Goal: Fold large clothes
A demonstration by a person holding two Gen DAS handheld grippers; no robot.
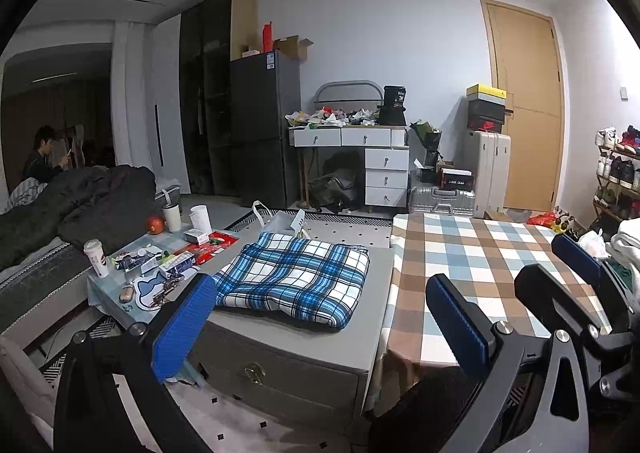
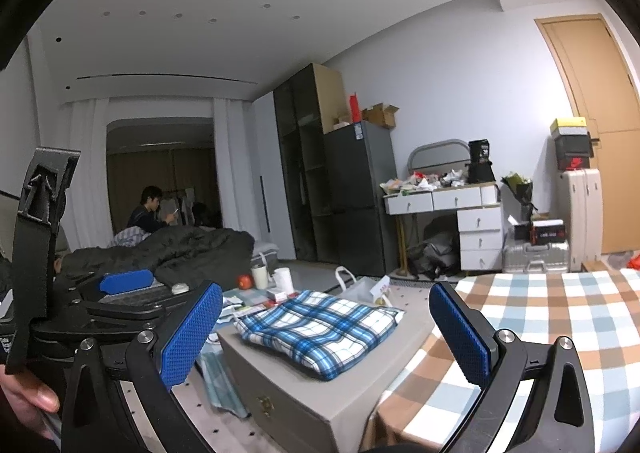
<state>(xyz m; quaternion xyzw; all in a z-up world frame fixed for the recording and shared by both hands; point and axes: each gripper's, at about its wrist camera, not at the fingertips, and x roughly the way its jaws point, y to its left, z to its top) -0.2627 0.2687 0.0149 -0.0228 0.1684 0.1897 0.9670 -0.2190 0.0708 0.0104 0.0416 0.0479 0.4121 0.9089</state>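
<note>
Both tongs, left (image 1: 324, 329) and right (image 2: 326, 329), spread wide, grasping nothing; folded plaid garment (image 1: 296, 279) centre frame on grey chest (image 1: 304, 349).

Very little can be read here. The white paper cup with a lid (image 1: 96, 256) on the low cluttered counter bears a round red-and-blue Pepsi emblem, and the red shoebox (image 1: 486, 126) in the stack on top of the upright cream suitcase carries a Nike swoosh. The black bag (image 1: 394, 95) on the white desk shows large white digits that look like "36", while its smaller print is too blurred to read.
</note>
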